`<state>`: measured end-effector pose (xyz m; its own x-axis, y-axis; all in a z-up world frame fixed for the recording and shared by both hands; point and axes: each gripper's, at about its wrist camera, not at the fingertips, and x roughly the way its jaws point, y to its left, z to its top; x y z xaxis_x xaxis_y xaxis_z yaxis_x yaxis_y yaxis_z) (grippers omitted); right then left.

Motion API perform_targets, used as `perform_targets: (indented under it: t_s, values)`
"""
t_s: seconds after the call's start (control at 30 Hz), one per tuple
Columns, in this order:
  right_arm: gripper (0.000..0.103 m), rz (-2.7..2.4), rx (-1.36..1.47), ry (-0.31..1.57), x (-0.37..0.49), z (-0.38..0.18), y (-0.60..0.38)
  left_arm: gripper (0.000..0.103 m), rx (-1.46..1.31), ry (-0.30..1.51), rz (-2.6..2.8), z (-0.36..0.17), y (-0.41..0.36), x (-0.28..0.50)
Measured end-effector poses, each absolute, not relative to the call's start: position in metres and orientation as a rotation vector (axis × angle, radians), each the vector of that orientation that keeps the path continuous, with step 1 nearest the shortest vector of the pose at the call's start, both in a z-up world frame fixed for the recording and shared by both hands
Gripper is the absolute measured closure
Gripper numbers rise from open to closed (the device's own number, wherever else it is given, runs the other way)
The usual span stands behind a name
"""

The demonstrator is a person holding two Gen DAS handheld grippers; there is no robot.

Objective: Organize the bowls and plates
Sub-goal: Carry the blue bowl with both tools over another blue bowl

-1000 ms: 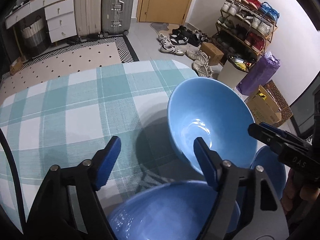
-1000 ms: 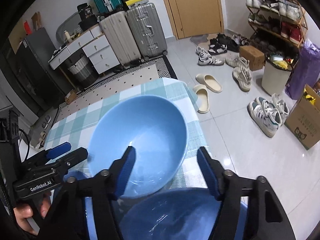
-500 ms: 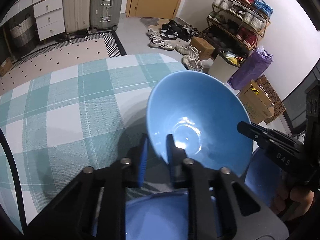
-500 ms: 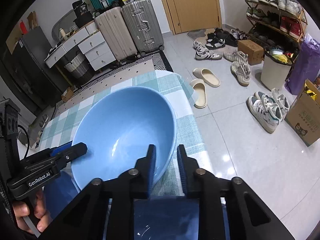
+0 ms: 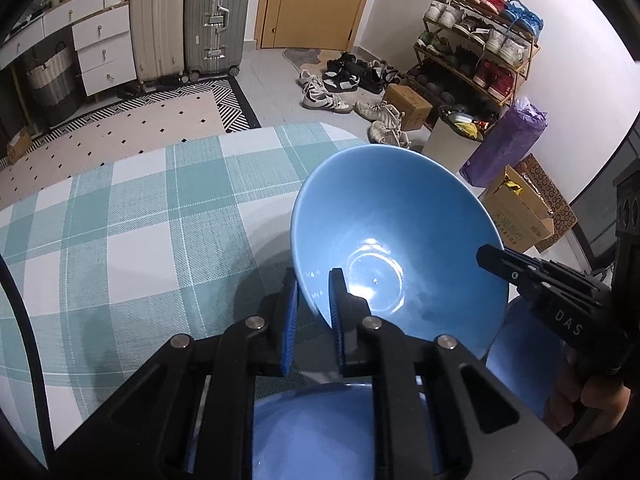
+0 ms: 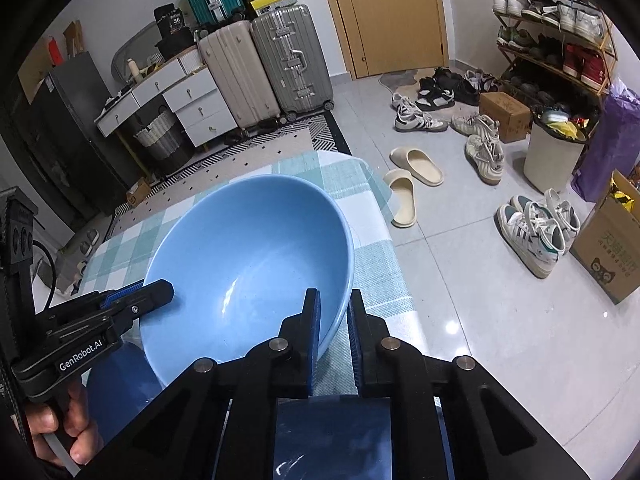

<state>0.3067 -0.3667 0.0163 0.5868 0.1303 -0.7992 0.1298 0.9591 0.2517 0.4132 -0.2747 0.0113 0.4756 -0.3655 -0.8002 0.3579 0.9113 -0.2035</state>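
- Nearest each camera lies more blue crockery: a blue dish [image 5: 320,432] under the left gripper's arms and another blue piece [image 5: 520,344] low beside the person's hand [image 5: 588,404]. Whether these are plates or bowls I cannot tell.
- The left gripper [image 5: 312,304] is clenched on the near left part of the rim of a big light-blue bowl [image 5: 400,240], one pad inside the wall and one outside.
- The right gripper [image 6: 334,328] is clamped on the opposite, right part of that same rim, again with one finger on each side of the wall.
- The bowl sits tilted between the two grips, near the right edge of the table [image 5: 120,220], which wears a green-and-white checked cloth. Its shadow falls on the cloth beneath it, so it looks lifted or tipped off the surface rather than resting flat.
- My reading of progress: the pick-up is done. Left to do is carrying the bowl to its place, likely nesting it with the blue pieces close by, then letting go.
- The far end of the table is bare cloth; beyond it are a rug, suitcases [image 5: 188,20] and a shoe rack [image 6: 552,24].
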Motion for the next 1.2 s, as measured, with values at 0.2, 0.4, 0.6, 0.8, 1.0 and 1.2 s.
perform_targets:
  t_s: [0.2, 0.4, 0.6, 0.8, 1.0, 1.2]
  values:
    - [0.089, 0.003, 0.286, 0.905, 0.303, 0.029, -0.364, 0.091, -0.011, 0.959, -0.443, 0.022, -0.27, 0.407]
    - [0.089, 0.006, 0.261, 0.871, 0.294, 0.043, -0.36, 0.091, -0.006, 0.926, -0.437, 0.04, -0.266, 0.392]
    - [0.089, 0.014, 0.239, 0.84, 0.279, 0.059, -0.356, 0.091, -0.019, 0.903, -0.438, 0.061, -0.262, 0.375]
    - [0.089, 0.019, 0.242, 0.806, 0.26, 0.075, -0.358, 0.091, -0.001, 0.869, -0.44, 0.084, -0.261, 0.349]
    - [0.089, 0.03, 0.244, 0.781, 0.238, 0.089, -0.356, 0.091, 0.007, 0.846, -0.44, 0.105, -0.26, 0.317]
    - [0.089, 0.051, 0.249, 0.761, 0.215, 0.099, -0.35, 0.091, 0.014, 0.825, -0.437, 0.121, -0.251, 0.283]
